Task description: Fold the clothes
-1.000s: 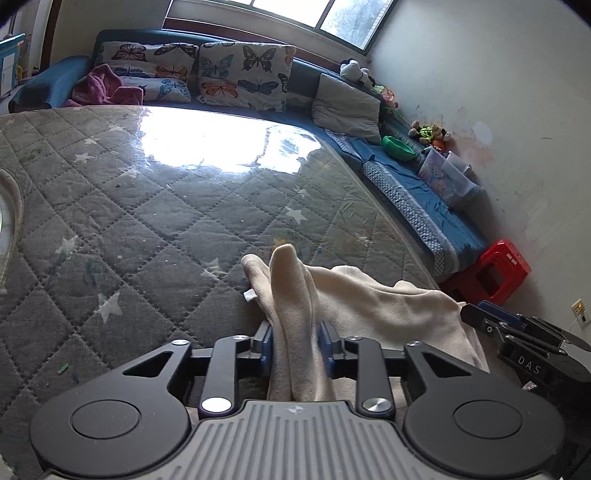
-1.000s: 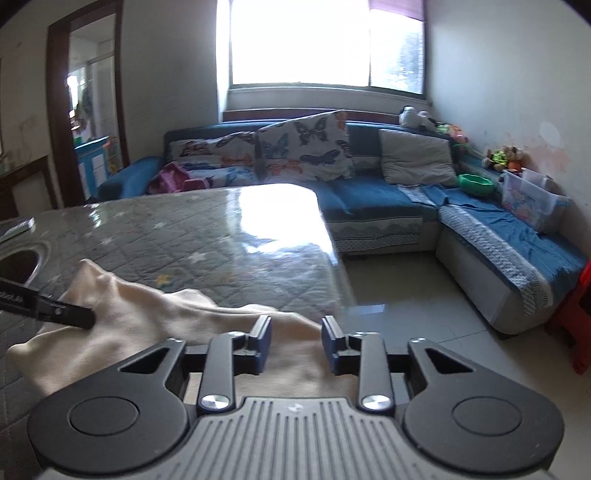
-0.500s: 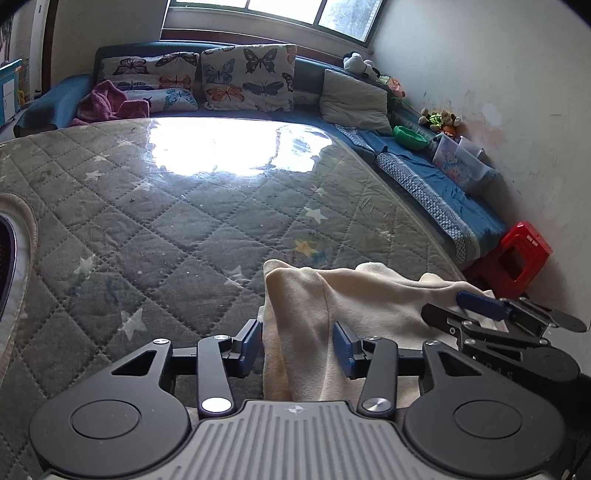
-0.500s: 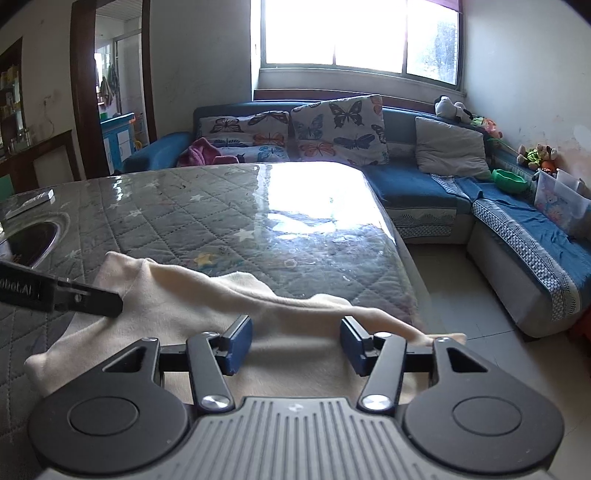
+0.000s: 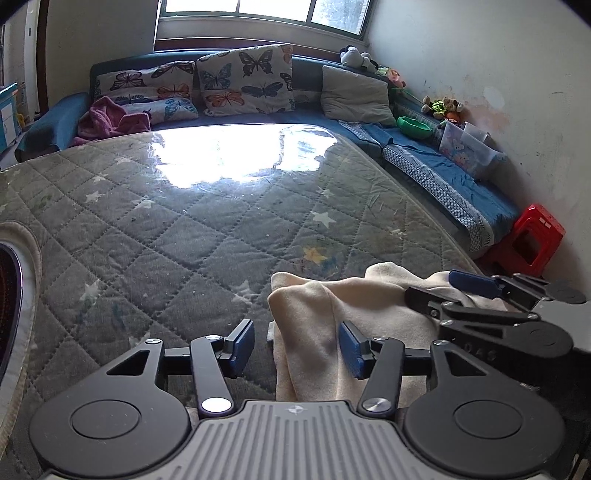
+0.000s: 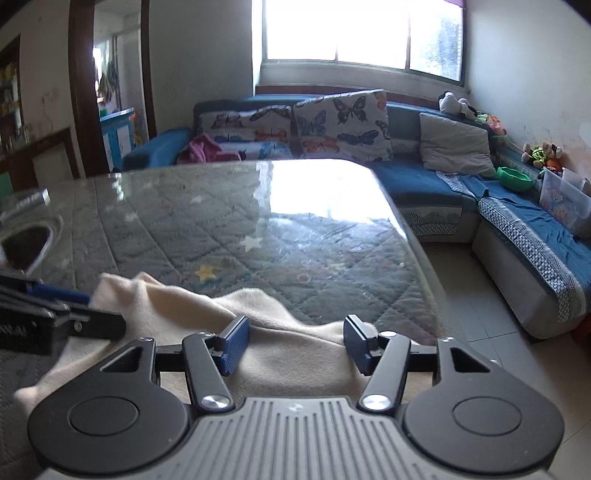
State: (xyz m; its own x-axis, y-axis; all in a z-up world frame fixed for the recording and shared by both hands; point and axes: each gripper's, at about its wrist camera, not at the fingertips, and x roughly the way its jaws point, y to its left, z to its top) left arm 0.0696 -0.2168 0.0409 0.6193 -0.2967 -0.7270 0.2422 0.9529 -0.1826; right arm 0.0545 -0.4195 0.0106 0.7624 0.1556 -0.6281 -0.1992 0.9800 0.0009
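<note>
Grippers at rest over a half-folded garment: the left gripper (image 5: 297, 345) hangs with its jaws spread wide, blue pads clear of the fabric, a raised ridge of the cream cloth (image 5: 332, 314) lying between them but not pinched. To its right, the right gripper (image 5: 461, 291) reaches in low across the same cloth, its fingers stretched over the folds.

Seen from the right wrist camera, the right gripper (image 6: 295, 341) is likewise released, jaws apart above the cream cloth (image 6: 280, 350), which lies bunched at the near corner of the desk (image 6: 221, 236), close to the edge that drops to the tiled floor (image 6: 472, 295). The left gripper (image 6: 74, 317) enters from the left edge of that view, touching or just over the cloth's far fold; which of the two cannot be told.

Beyond the cloth, the desk's grey quilted cover with white stars runs away under a glossy sheet that mirrors the window (image 6: 362, 33). Behind it stands a blue corner sofa (image 5: 424, 162) with butterfly cushions (image 5: 243, 79), a pink garment (image 5: 110, 122) at its left end, a green bowl (image 5: 413, 127) and soft toys (image 5: 441, 107) on its right wing. A red stool (image 5: 532, 240) stands by the wall.
</note>
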